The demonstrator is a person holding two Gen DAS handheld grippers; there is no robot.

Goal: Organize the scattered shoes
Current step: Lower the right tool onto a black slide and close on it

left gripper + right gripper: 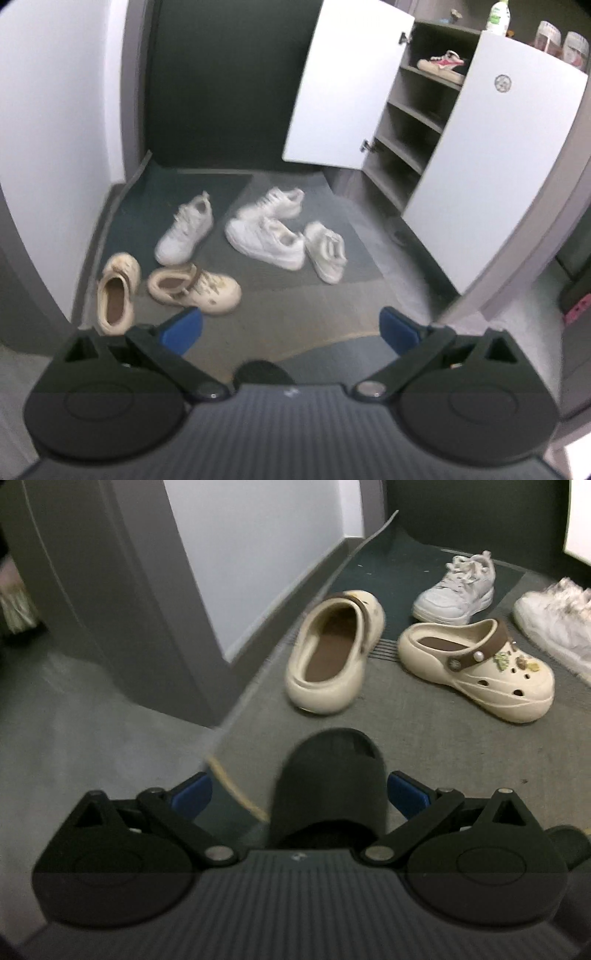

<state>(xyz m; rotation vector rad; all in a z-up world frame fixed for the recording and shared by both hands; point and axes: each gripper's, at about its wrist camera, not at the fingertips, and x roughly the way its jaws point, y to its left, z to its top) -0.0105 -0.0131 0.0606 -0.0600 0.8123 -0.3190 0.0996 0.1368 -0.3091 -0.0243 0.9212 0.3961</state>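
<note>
- Right hand-held gripper [300,794]: jaws spread wide, nothing clamped. A black slide sandal [328,786] sits between the blue pads [408,794]. It looks like the wearer's own foot rather than a stray shoe, though I cannot tell for certain.
- Left hand-held gripper [291,328]: also spread wide and empty, hovering above the mat [280,325] and looking down the entry floor towards the cabinet.
- Nearest the right gripper: two cream clogs. One clog [332,653] has its heel opening facing the gripper. The other clog [480,668], with the brown strap and charms, lies crosswise just to its right, not touching it.
- Handling judgement, clogs: foam, light, fairly stiff, thick-walled. The heel rim or side wall of the collar looks the surest pinch. The smooth toe would likely slip, and the charms may snag.
- Further out: a white sneaker [456,590] stands alone beyond the clogs. Three more white sneakers [273,240] are bunched near the middle of the mat, touching or nearly so.
- Handling judgement, sneakers: heavier than the clogs, with soft uppers over firm soles. Pinch at the heel collar or tongue, since loose laces give no hold.
- Farthest: the shoe cabinet [413,122] at the far right edge of the floor, both doors open. One pink-and-cream shoe [443,64] sits on an upper shelf, and the lower shelves look vacant.
- Status: six shoes lie loose on the mat and one is shelved.
</note>
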